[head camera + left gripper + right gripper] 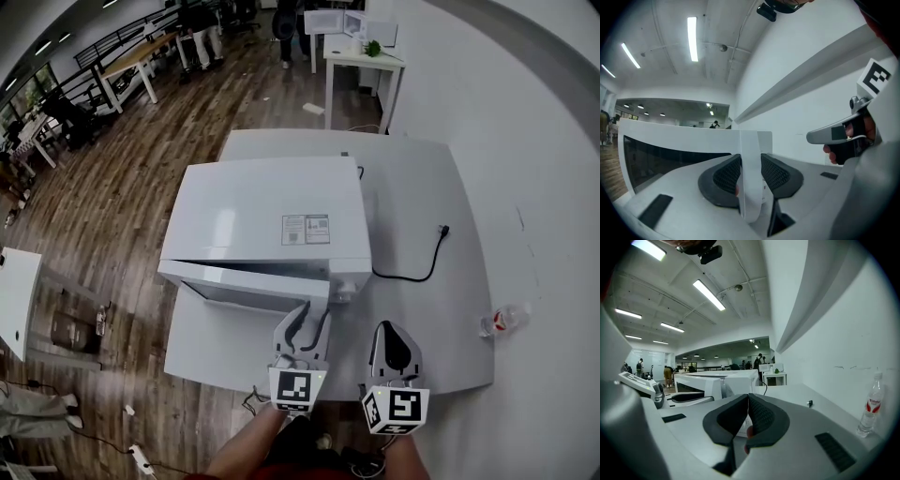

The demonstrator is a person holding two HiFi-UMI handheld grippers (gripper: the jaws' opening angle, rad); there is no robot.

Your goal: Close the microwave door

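The right claw (392, 330) hangs closed and empty over the near edge of the counter (427, 314), the left claw (309, 314) pinches the free edge of the ajar door (246, 286) just ahead, and beyond it the microwave (267, 211) sits unbraced, so a hard push could skid it or trap the claw in the gap

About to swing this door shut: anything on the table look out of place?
Nothing spilled or damaged. The microwave door hangs ajar, its edge pinched in the left claw. The power cord lies loose on the table, unplugged, and a water bottle stands close to the table's edge.
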